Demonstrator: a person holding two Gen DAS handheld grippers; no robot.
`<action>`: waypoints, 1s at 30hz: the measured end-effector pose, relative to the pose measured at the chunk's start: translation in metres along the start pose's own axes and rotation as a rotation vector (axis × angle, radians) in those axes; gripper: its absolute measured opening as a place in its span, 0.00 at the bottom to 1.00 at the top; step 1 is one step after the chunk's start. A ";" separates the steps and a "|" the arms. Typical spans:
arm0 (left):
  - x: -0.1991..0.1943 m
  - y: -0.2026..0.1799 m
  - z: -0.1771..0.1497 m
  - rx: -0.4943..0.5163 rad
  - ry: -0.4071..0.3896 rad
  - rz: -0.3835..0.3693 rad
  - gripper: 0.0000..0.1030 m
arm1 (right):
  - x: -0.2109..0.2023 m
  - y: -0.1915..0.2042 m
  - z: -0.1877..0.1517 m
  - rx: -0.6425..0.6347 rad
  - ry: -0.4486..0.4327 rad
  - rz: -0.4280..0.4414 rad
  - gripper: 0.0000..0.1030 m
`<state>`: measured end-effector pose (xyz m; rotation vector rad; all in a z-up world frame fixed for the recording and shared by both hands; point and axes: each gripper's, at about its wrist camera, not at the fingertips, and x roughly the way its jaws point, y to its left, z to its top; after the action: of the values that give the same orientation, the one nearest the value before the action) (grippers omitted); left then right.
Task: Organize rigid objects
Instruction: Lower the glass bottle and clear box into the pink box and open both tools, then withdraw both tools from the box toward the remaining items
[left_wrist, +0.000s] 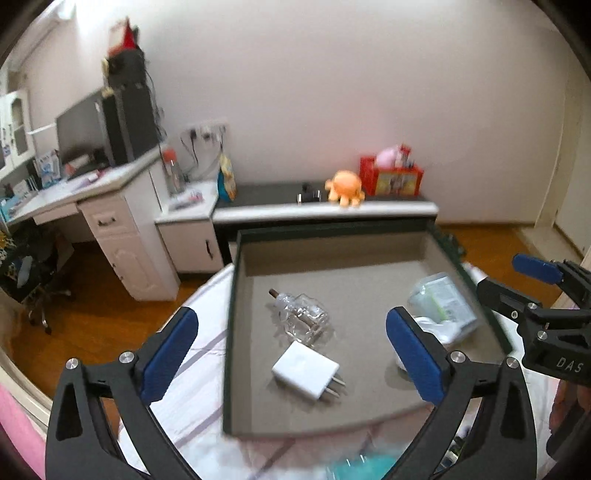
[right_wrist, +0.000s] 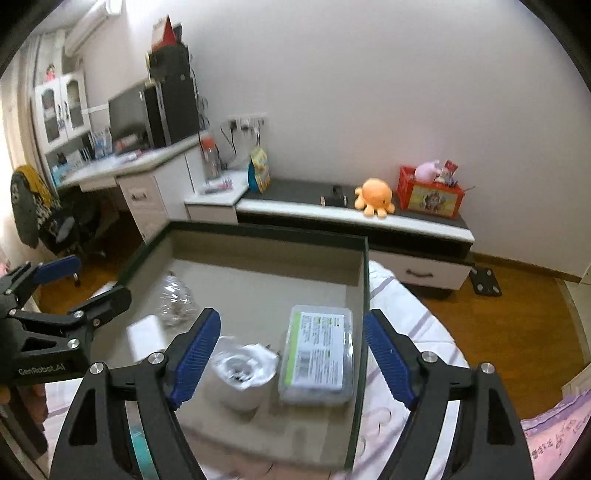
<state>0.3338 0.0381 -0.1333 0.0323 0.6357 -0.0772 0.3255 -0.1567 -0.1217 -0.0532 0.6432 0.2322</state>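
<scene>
Both claws spread wide, nothing between the fingers. Left claw (left_wrist: 291, 354) hangs over the near left part of a shallow box (left_wrist: 231, 325) with dark green rim and grey-brown floor; right claw (right_wrist: 291, 354) hangs over the near right part of the same box (right_wrist: 364, 295). The box sits on a bed (left_wrist: 199, 354) with a pale striped sheet.

Inside the box:
- white charger (left_wrist: 306, 369), lying flat, prongs toward the near right, near the middle front. In the right wrist view it's just a white blur (right_wrist: 146, 332) partly behind the left finger.
- clear glass bottle (left_wrist: 301, 314) on its side just behind the charger, dark stopper end pointing to the far left; edges hard to make out, smeared in the right view (right_wrist: 173, 299).
- clear plastic case (right_wrist: 319, 354) with a green and white label, flat along the right wall; seen blurred in the left view (left_wrist: 441, 299).
- white cup (right_wrist: 242, 373) just left of the case, something shiny and crinkled in it, maybe wrapped plastic, contents unreadable. In the left view mostly hidden behind the claw's right finger.

Each claw shows at the other camera's edge, cut off by the frame. A teal thing (left_wrist: 365, 467) at the bottom edge is blurred and cut off. Behind: low cabinet (right_wrist: 354, 218) with an orange octopus toy (right_wrist: 375, 195) and a red crate (right_wrist: 430, 195).
</scene>
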 end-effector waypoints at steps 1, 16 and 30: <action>-0.016 0.000 -0.003 -0.005 -0.028 0.002 1.00 | -0.012 0.003 -0.001 -0.005 -0.022 0.004 0.80; -0.210 -0.018 -0.084 -0.021 -0.358 0.047 1.00 | -0.190 0.055 -0.077 -0.030 -0.340 -0.073 1.00; -0.256 -0.027 -0.128 0.005 -0.438 0.107 1.00 | -0.238 0.067 -0.126 0.004 -0.424 -0.137 1.00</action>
<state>0.0505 0.0339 -0.0847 0.0524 0.1950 0.0182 0.0518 -0.1539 -0.0782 -0.0427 0.2164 0.1039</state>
